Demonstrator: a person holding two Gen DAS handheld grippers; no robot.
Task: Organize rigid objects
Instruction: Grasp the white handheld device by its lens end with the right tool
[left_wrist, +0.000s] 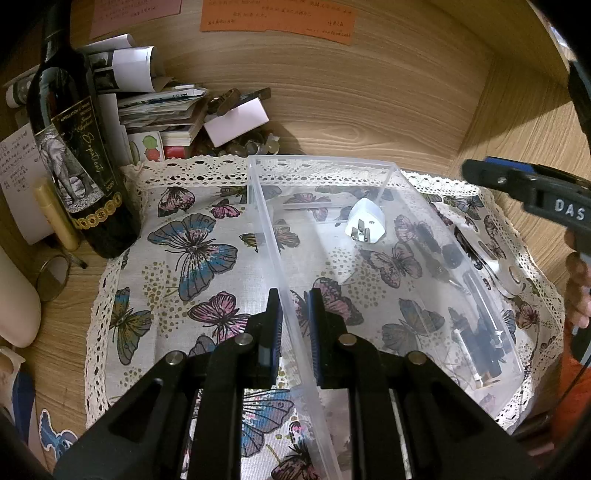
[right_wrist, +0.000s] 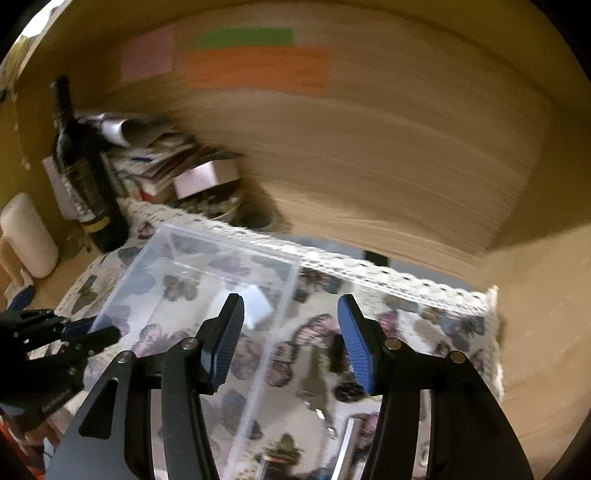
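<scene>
A clear plastic box (left_wrist: 273, 236) stands on a butterfly-print cloth (left_wrist: 192, 258). A white plug adapter (left_wrist: 365, 221) lies inside it near the far end. My left gripper (left_wrist: 293, 310) straddles the box's left wall with its fingers close on either side, shut on it. Dark items (left_wrist: 480, 332) lie beyond the box's right wall. My right gripper (right_wrist: 290, 317) is open and empty above the box (right_wrist: 207, 280), and the adapter (right_wrist: 255, 302) shows blurred between its fingers. The right gripper also shows at the right edge of the left wrist view (left_wrist: 524, 188).
A dark wine bottle (left_wrist: 74, 147) stands at the cloth's left edge, with a stack of papers and booklets (left_wrist: 159, 110) and small pebbles behind. A magnifying glass (left_wrist: 55, 273) lies left of the cloth. Wooden walls close the back and right. A metal piece (left_wrist: 509, 273) lies right of the box.
</scene>
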